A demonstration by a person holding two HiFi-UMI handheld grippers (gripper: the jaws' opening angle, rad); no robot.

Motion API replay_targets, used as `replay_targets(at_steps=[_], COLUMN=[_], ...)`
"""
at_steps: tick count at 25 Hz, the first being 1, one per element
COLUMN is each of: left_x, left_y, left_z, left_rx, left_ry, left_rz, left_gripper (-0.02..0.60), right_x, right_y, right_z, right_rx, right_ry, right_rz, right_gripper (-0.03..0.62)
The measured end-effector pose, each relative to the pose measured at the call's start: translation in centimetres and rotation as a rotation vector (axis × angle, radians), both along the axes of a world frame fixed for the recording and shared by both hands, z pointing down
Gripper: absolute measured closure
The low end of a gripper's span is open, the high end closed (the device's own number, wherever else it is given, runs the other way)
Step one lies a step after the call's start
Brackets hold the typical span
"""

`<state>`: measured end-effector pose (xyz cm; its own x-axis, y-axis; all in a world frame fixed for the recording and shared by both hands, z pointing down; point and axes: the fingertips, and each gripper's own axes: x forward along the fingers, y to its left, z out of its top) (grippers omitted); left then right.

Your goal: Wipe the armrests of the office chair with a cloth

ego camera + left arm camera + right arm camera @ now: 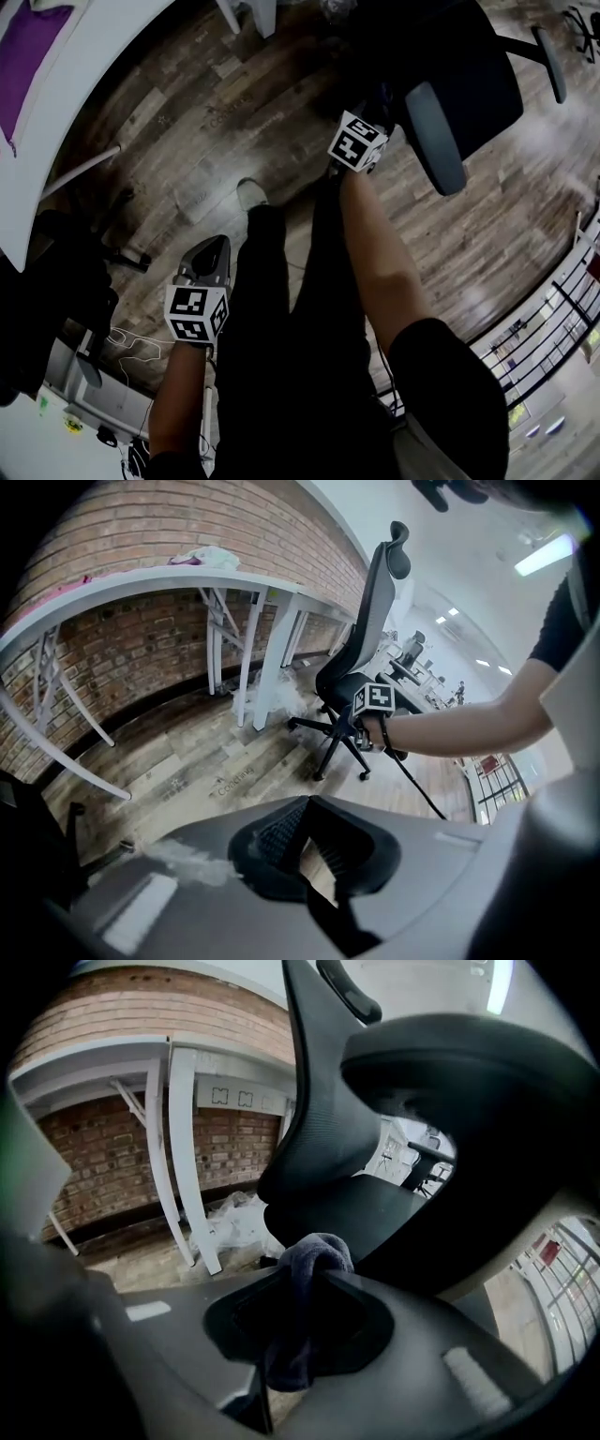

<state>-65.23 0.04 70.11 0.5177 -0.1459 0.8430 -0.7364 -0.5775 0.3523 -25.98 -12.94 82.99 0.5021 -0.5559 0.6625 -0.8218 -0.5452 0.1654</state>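
Gripping a bunched dark cloth [317,1246], my right tool [314,1279] has its jaws closed on the fabric, which bulges out past the tips and hangs down between them. That tool is stretched out to the far right, up by the office chair [473,80], and its marker cube sits just beside the near end of the grey armrest [434,136]. In the right gripper view the underside of that armrest fills the upper right, close above the cloth, but I cannot tell whether the two are touching. The chair's second armrest [553,61] lies on the far side of the seat, well apart from the cloth. My left tool [308,797] hangs low on the near left beside my leg; its jaws are drawn together at the tips and have hold of nothing. It points across the wooden floor [206,112] towards the chair. A white curved worktop [75,84] runs along the far left in front of a brick wall [141,536], and a piece of purple fabric [28,56] lies on it.
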Motion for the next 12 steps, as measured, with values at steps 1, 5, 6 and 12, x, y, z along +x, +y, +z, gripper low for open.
replay_targets(at_steps=[1, 5, 6, 12], left_x=[0.0, 0.3, 0.4, 1.1], left_y=[0.3, 1.6, 1.9, 2.4], left_z=[0.1, 0.7, 0.8, 0.8], left_rx=[-0.005, -0.037, -0.045, -0.049], left_ry=[0.001, 0.004, 0.003, 0.013], left_rz=[-0.006, -0.013, -0.015, -0.005], left_gripper=[0.577, 0.577, 0.577, 0.577], right_x=[-0.3, -1.4, -1.6, -0.9], right_y=[-0.1, 0.7, 1.3, 5.4], right_z=[0.8, 4.5, 5.3, 5.3], right_rx=[-0.018, -0.089, -0.105, -0.109], right_ry=[-0.001, -0.036, -0.054, -0.122], right_rz=[-0.016, -0.055, -0.049, 0.045], right_gripper=[0.525, 0.525, 0.525, 0.525])
